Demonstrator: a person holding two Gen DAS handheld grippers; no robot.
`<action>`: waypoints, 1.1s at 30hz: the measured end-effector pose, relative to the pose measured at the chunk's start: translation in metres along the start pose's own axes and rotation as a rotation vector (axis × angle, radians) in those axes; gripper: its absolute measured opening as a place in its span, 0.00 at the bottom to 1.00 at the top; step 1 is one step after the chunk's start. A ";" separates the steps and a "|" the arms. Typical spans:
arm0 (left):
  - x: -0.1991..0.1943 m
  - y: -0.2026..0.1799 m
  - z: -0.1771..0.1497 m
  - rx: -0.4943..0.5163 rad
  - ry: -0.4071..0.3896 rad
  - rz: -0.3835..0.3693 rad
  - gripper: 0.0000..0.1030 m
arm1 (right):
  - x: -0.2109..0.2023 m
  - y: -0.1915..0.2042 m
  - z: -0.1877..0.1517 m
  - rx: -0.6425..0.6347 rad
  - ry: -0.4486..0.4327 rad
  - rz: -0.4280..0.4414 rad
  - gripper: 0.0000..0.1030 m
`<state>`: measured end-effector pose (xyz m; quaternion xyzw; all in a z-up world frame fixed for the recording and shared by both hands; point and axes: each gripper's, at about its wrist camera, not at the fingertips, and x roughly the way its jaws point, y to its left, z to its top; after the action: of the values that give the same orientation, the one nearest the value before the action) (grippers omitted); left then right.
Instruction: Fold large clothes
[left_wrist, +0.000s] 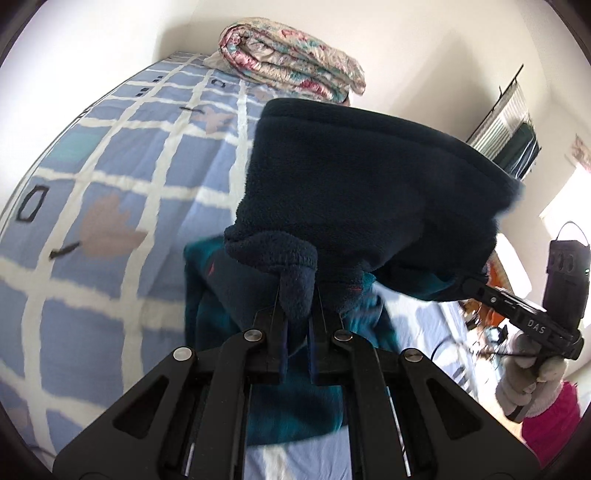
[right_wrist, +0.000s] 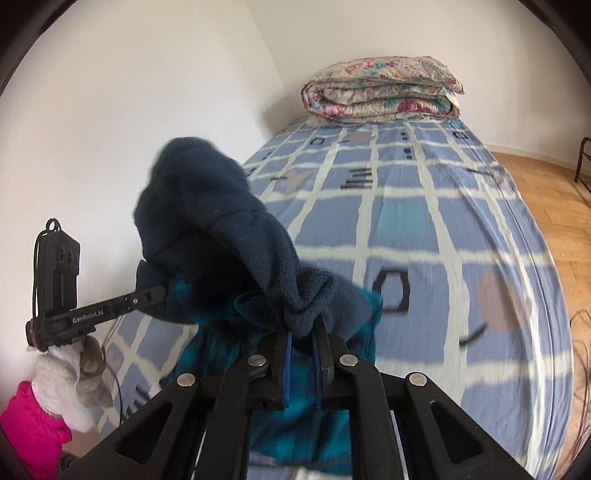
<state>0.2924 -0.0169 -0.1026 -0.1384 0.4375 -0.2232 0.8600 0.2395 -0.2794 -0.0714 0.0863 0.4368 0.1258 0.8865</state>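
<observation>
A dark navy fleece garment (left_wrist: 354, 184) with teal parts hangs in the air between both grippers above the bed. My left gripper (left_wrist: 297, 295) is shut on a fold of its navy edge. My right gripper (right_wrist: 303, 332) is shut on another navy fold of the fleece garment (right_wrist: 207, 221). The right gripper (left_wrist: 476, 286) also shows at the right of the left wrist view, pinching the cloth. The left gripper (right_wrist: 157, 291) shows at the left of the right wrist view, its tips buried in the fleece. The lower teal part droops toward the bed.
The bed has a blue sheet with a white grid (right_wrist: 424, 229). A folded floral quilt (right_wrist: 380, 88) lies at its far end by the wall. Wooden floor (right_wrist: 561, 206) runs along the bed's right side. White walls stand close on the left.
</observation>
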 end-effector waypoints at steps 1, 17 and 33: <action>-0.003 0.001 -0.009 0.002 0.007 0.005 0.05 | -0.002 0.003 -0.008 -0.006 0.007 -0.005 0.07; -0.081 0.044 -0.122 -0.022 0.110 0.044 0.39 | -0.050 -0.008 -0.123 0.049 0.065 -0.040 0.15; 0.000 0.073 -0.101 -0.462 0.181 -0.213 0.25 | 0.056 -0.004 -0.113 0.372 0.212 0.315 0.43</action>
<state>0.2295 0.0415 -0.1922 -0.3555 0.5351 -0.2181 0.7347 0.1828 -0.2613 -0.1831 0.3012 0.5238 0.1880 0.7743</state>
